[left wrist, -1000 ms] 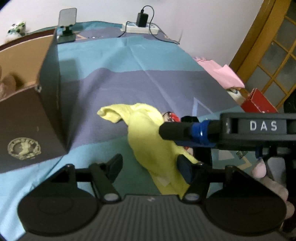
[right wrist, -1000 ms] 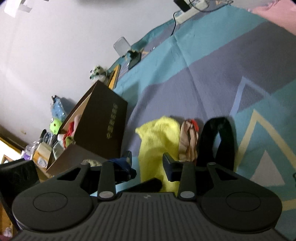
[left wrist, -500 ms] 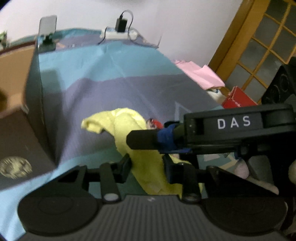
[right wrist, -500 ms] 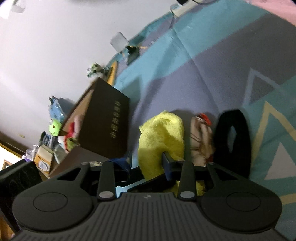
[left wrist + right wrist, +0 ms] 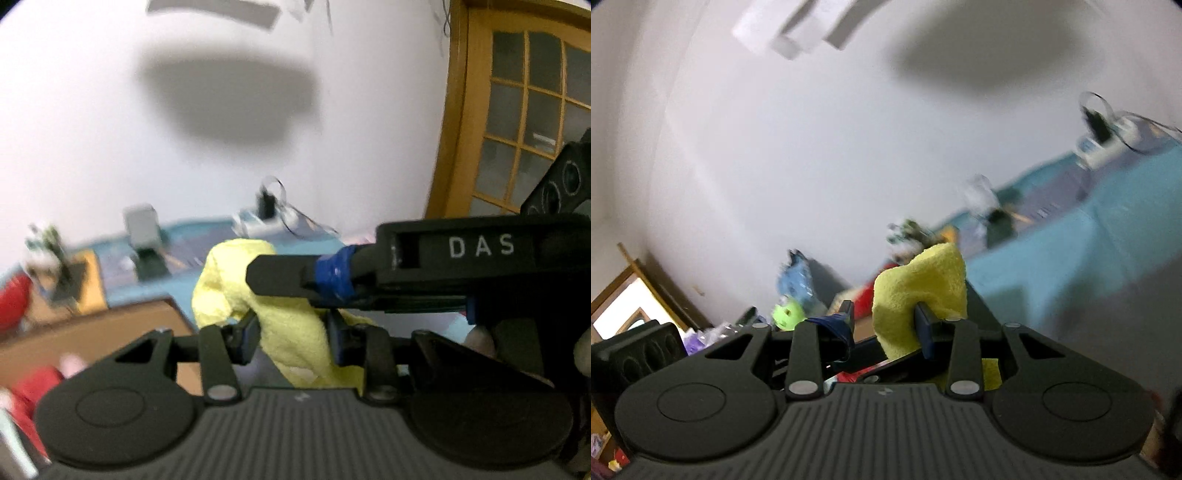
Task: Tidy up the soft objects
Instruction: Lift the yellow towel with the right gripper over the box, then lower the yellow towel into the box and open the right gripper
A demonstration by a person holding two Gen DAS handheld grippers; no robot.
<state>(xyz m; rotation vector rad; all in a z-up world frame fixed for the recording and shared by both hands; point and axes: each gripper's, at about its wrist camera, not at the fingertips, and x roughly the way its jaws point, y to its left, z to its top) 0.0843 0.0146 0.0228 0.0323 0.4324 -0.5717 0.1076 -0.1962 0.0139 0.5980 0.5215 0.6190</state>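
1 yellow cloth (image 5: 291,332), 2 grippers, 1 box (image 5: 92,332)

Left handheld gripper (image 5: 291,334) — matte black plastic body with a ribbed grey top plate, two round raised discs at the corners, two black link arms each pinned by a silver screw, dark blue pads on the jaws.

Right handheld gripper (image 5: 884,325) — same black ribbed body, paired discs, silver screws and blue pads. From the left wrist camera its side shows white lettering "DAS" and a band of blue tape around one black finger.
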